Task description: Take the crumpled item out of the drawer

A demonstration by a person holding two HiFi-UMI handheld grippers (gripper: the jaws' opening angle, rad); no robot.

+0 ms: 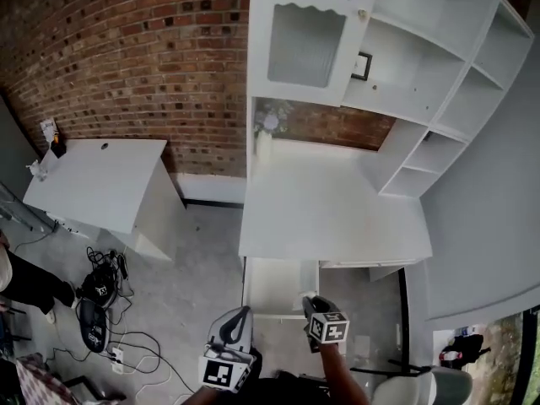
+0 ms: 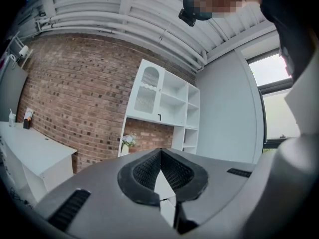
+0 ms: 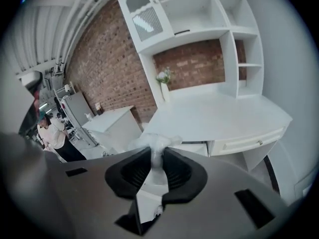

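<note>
Just one crumpled item point(image 3: 156, 144) (one drawer point(image 1: 274, 285))

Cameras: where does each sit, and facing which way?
Head view: on the person's head, steeply down at white shelved desk and open drawer; left gripper, right gripper show.
Left gripper view: on that gripper, level toward the desk; closed fingers show.
Right gripper view: on that gripper, angled down over the desk; fingers pinch crumpled clear plastic.
All share desk, red brick wall.

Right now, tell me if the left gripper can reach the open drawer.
Probably yes: the drawer stands pulled out just ahead of the left gripper, nothing between them; its jaws are shut.
</note>
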